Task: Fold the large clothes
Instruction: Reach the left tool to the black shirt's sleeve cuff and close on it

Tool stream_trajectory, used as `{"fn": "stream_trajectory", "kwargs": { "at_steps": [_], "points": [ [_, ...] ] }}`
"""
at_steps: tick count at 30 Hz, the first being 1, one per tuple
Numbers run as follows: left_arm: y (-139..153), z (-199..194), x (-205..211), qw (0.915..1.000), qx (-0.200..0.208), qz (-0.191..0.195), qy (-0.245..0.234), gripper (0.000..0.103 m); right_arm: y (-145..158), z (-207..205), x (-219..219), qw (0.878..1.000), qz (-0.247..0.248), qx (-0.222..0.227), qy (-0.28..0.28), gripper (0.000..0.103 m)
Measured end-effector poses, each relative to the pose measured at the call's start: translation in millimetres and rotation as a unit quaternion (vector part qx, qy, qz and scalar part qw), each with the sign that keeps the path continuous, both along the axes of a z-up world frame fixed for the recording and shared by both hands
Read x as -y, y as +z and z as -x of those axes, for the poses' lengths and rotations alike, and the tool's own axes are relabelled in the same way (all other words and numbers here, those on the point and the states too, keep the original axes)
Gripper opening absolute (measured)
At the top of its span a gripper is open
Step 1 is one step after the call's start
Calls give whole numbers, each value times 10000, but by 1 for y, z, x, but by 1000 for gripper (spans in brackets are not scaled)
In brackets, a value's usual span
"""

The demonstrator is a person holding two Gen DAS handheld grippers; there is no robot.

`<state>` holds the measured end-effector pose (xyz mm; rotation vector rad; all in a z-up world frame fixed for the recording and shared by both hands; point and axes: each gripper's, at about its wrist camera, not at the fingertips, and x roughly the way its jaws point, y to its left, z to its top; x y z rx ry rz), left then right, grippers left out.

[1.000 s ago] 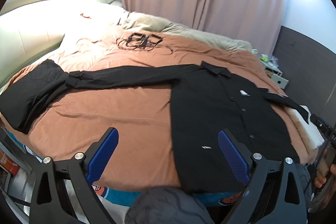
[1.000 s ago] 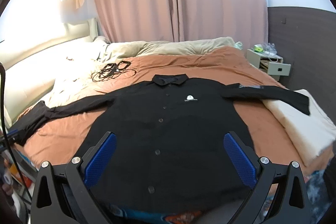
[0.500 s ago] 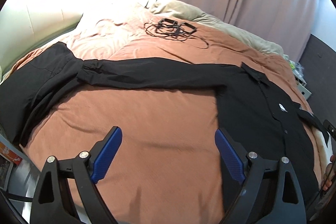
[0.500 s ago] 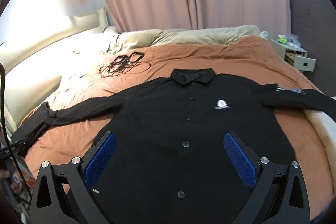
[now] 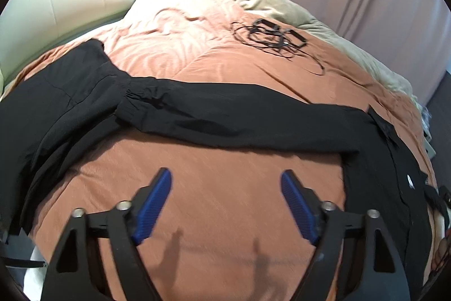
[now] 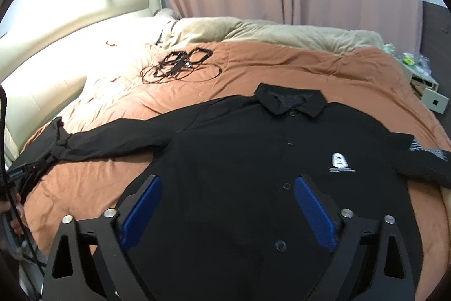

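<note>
A large black button-up shirt (image 6: 253, 160) lies flat, front up, on the orange bedspread, collar toward the far side. Its long left sleeve (image 5: 225, 114) stretches across the bed toward the near left edge. Its right sleeve (image 6: 422, 160) runs off to the right. My left gripper (image 5: 225, 188) is open and empty above bare bedspread, just short of the left sleeve. My right gripper (image 6: 228, 196) is open and empty above the shirt's front, over the button line.
A tangle of black cables (image 6: 180, 65) lies on the bedspread (image 5: 225, 216) beyond the shirt. Beige bedding (image 6: 267, 30) is bunched at the far side under pink curtains. A small bedside drawer unit (image 6: 425, 92) stands at the right.
Both grippers have moved forward and lower over the bed. The left one has swung left from the shirt's hem toward the sleeve. The shirt has not moved.
</note>
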<state>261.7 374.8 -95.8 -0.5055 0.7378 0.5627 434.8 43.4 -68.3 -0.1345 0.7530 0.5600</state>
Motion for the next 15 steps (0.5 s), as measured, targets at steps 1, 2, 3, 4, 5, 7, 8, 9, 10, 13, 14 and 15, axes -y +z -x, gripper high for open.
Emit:
{"fn": "stream_trajectory", "kwargs": {
  "at_steps": [1, 2, 3, 4, 5, 7, 8, 9, 10, 13, 14, 15],
  "points": [
    [-2, -3, -6, 10000, -42, 26, 45, 71, -2, -4, -4, 10000, 13, -11, 35, 88],
    [-5, -5, -12, 9999, -81, 46, 89, 71, -3, -9, -10, 10000, 40, 1, 56, 86],
    [-8, -8, -18, 9998, -111, 64, 125, 70, -4, -13, -14, 10000, 52, 16, 77, 84],
    [-11, -10, -26, 9997, -146, 94, 174, 69, -4, -16, -17, 9999, 45, 23, 113, 80],
    [-14, -12, -32, 9995, -174, 126, 224, 69, -3, -21, -22, 9998, 32, 31, 176, 77],
    [-21, -16, -45, 9989, -187, 224, 371, 69, -2, -28, -30, 9996, 39, 85, 250, 76],
    [-24, -18, -51, 9985, -193, 267, 448, 69, -2, -31, -33, 9995, 53, 102, 287, 75],
    [-28, -20, -58, 9978, -203, 318, 551, 69, -2, -36, -37, 9993, 78, 110, 343, 75],
    [-32, -21, -64, 9971, -216, 362, 626, 69, -3, -40, -40, 9992, 81, 104, 381, 71],
    [-48, -28, -80, 9945, -248, 612, 819, 69, -11, -53, -48, 9987, 67, -39, 496, 57],
    [-53, -31, -85, 9935, -265, 686, 865, 69, -14, -58, -51, 9986, 71, -104, 512, 53],
    [-59, -34, -89, 9924, -302, 745, 937, 69, -18, -64, -54, 9985, 82, -166, 516, 51]
  ]
}}
